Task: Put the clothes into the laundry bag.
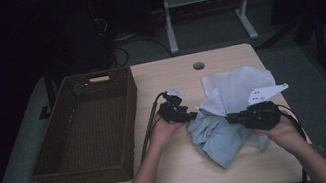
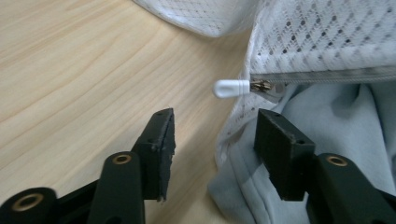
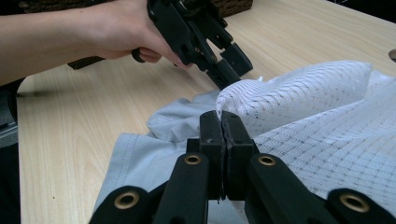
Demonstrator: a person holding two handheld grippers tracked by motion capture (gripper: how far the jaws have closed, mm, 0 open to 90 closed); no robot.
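Left gripper (image 2: 212,140): jaws apart, zipper pull (image 2: 231,88) at 12 o'clock, unheld. Right gripper (image 3: 222,122): jaws together, clamped on mesh bag (image 3: 322,121) containing grey garment (image 3: 144,156).

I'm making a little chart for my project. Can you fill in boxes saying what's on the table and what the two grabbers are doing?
table: light wood
basket: brown woven, nothing visible inside, on the left
mesh bag: white, with a zip, at the right
zip pull: white, just ahead of the left gripper's jaws
cloth: pale blue, partly in the bag's mouth
left gripper: jaws apart, at the bag's zip end, nothing clamped
right gripper: jaws shut, over the bag's edge and the cloth; whether it pinches fabric is unclear
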